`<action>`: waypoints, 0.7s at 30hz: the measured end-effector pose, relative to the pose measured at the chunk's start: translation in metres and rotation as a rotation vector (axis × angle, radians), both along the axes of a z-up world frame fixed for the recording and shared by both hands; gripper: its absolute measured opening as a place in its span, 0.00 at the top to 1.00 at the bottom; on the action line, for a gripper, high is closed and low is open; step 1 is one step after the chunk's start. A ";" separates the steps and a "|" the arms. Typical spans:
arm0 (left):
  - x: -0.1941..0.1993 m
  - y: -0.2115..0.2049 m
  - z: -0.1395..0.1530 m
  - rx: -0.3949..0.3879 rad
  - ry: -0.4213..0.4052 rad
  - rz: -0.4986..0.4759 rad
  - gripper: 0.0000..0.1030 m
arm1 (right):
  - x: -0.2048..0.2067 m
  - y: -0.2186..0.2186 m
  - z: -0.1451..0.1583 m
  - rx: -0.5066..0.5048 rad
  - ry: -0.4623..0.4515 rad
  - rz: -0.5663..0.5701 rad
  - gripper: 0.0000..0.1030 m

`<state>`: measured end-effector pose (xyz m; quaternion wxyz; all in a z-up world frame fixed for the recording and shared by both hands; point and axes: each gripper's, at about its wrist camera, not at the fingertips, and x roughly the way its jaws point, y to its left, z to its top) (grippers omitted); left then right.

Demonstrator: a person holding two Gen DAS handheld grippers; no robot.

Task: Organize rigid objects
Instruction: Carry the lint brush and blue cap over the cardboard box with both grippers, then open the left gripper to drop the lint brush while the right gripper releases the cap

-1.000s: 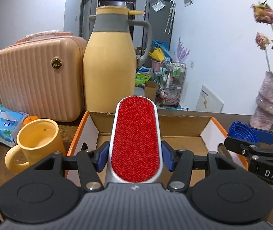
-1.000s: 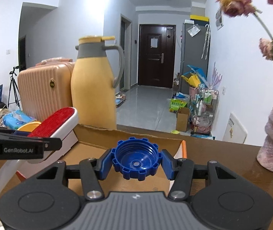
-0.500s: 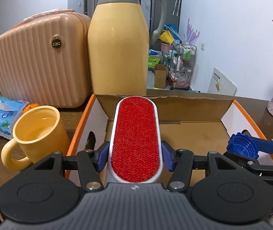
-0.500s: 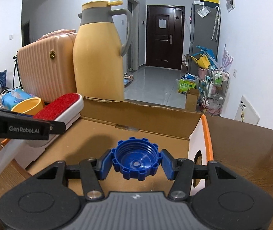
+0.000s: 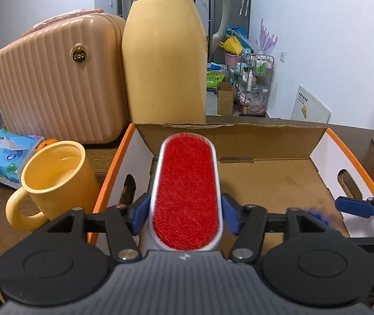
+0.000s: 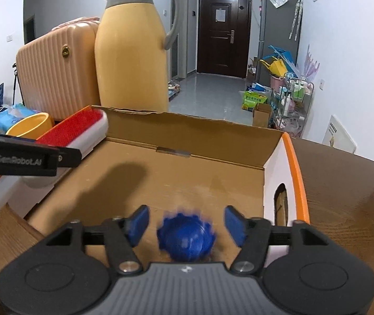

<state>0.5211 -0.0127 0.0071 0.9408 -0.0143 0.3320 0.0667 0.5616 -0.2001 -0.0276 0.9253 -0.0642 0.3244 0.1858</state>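
Your right tool (image 6: 186, 221) is opening, the blurred cap (image 6: 187, 239) loose between its pads; your left tool (image 5: 186, 215) is opening around the brush (image 5: 186, 197), above the box (image 5: 273, 181).

- Left wrist camera looks forward and downward, close over the cardboard box (image 5: 278, 183).
- Right wrist camera looks likewise; both share box and yellow jug (image 6: 131, 60).

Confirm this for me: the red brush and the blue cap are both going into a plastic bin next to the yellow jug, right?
Not plastic: it is a cardboard box, as the right wrist view shows. The red brush and blue cap are over it, beside the yellow jug.
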 end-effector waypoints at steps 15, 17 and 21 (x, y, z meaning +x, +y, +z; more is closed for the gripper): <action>-0.032 -0.005 0.032 0.000 -0.141 0.005 0.00 | -0.016 -0.010 0.024 -0.025 -0.100 -0.063 0.00; -0.035 -0.004 0.034 0.000 -0.143 0.014 0.00 | -0.020 -0.010 0.029 -0.029 -0.118 -0.068 0.00; -0.042 -0.002 0.036 -0.014 -0.146 0.019 0.00 | -0.031 -0.012 0.036 -0.044 -0.149 -0.080 0.00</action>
